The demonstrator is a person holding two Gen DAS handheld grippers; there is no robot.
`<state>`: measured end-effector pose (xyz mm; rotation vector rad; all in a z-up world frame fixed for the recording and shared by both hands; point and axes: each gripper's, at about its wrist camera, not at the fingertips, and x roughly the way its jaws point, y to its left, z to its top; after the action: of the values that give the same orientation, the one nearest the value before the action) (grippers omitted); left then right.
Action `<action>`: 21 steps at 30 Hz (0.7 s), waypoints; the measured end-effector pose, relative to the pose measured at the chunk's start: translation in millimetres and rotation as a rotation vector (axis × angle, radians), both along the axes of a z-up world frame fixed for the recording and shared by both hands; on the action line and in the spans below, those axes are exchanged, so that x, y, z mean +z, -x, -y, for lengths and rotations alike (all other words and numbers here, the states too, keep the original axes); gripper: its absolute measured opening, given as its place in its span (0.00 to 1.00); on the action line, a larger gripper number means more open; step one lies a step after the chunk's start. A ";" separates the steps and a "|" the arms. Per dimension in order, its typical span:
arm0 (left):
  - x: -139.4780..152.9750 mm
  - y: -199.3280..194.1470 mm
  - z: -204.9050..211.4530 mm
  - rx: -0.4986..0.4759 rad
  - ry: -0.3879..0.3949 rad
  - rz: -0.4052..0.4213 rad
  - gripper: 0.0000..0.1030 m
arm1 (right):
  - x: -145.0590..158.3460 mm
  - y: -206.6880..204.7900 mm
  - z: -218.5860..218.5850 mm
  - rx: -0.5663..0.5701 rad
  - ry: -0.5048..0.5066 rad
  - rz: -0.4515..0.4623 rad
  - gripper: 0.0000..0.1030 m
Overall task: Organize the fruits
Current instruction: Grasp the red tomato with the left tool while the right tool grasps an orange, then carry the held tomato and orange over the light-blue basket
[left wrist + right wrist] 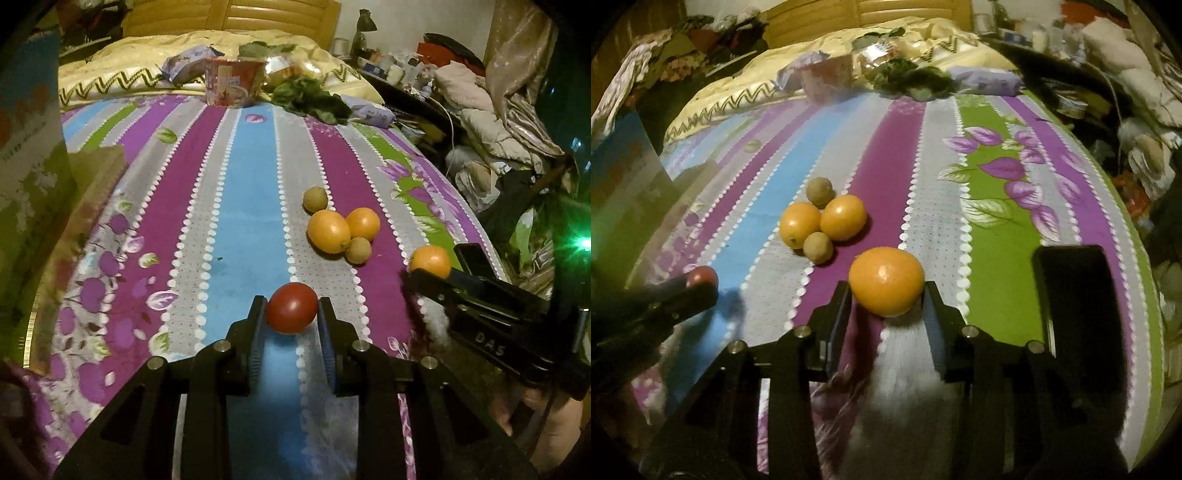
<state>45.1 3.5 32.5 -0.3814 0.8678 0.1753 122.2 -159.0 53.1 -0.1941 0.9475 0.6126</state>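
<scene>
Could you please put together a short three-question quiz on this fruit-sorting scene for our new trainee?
1. True or false: the left gripper is shut on a round red tomato.
2. What lies between the right gripper's fingers? A) a small brown kiwi B) a round orange fruit C) a leafy green
3. How many fruits sit clustered together on the striped floral bedsheet, away from both grippers?

Key:
1. True.
2. B, the round orange fruit.
3. Four: two oranges and two brown kiwis.
</scene>
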 end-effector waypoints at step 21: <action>104.3 126.3 -47.0 0.109 -0.059 0.038 0.27 | 97.9 104.9 -11.2 0.045 -0.091 0.061 0.38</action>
<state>-81.1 50.5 136.8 -0.3758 0.8030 0.2926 17.3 -147.7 151.0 -0.1526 0.8562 0.6862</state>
